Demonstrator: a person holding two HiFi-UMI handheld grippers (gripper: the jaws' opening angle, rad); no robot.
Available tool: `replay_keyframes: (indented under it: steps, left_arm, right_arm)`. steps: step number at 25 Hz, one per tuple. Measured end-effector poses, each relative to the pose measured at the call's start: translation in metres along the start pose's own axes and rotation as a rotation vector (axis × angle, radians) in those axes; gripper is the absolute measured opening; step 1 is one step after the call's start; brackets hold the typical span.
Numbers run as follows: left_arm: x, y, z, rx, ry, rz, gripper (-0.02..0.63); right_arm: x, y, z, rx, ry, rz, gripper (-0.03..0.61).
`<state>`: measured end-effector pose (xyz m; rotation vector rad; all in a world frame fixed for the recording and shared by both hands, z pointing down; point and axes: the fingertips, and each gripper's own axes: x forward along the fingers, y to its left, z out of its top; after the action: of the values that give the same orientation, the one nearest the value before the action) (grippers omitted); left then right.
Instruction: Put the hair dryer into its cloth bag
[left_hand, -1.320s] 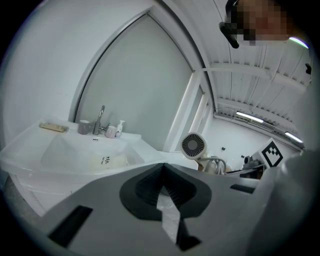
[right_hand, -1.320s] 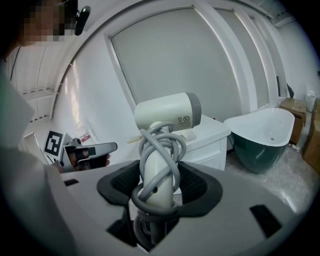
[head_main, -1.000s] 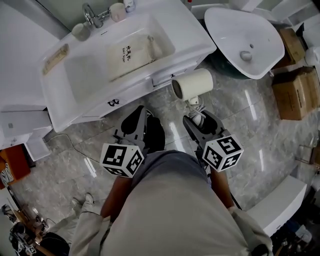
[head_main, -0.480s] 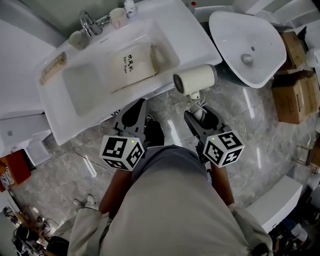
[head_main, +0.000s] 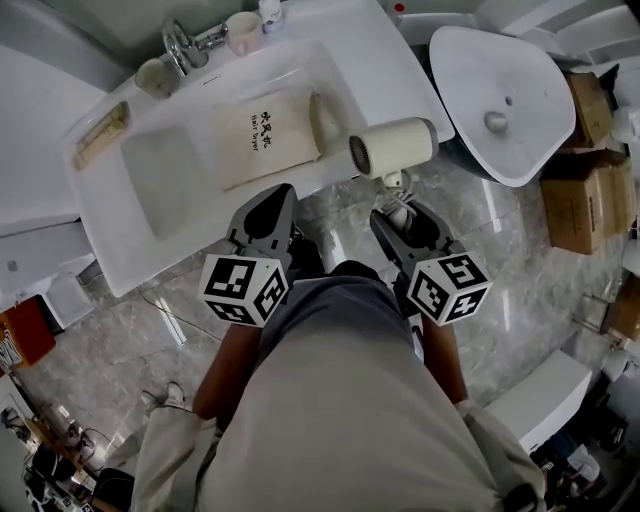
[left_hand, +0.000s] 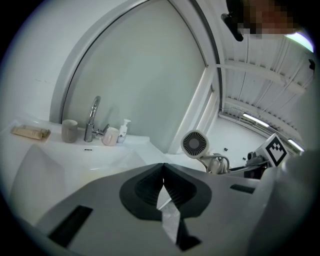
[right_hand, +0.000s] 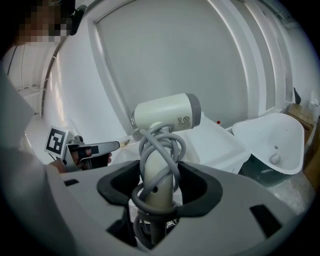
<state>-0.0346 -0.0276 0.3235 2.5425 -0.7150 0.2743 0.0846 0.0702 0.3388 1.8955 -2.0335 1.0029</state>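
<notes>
The left tool (head_main: 280, 198) has its jaws pressed together with nothing between them (left_hand: 163, 167) and is positioned at the front edge of the bench (head_main: 395, 70). The right tool (head_main: 404, 215) is pinching the handle of the hair dryer (head_main: 393, 148), and the grey cord (right_hand: 159, 150) is wound round that handle inside the grip (right_hand: 156, 187). The hair dryer is upright on its handle, barrel level, over the front edge of the bench near the right front corner. The cloth bag (head_main: 262, 138) lies flat, printed side up, in the right part of the basin (head_main: 165, 175), just left of the barrel. A faucet (head_main: 180, 42) and a cup (head_main: 155, 75) stand along the rear edge of the bench
</notes>
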Motion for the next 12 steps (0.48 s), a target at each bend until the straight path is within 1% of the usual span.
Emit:
replay_keyframes:
  steps: [5, 12]
  left_arm:
    - [0.004, 0.012, -0.002, -0.009, 0.012, 0.024, 0.009]
    - [0.009, 0.032, -0.008, -0.022, 0.033, 0.097, 0.009]
  right_arm:
    - [0.008, 0.001, 0.002, 0.006, 0.021, 0.008, 0.239]
    - [0.023, -0.003, 0.002, -0.005, 0.067, 0.034, 0.239]
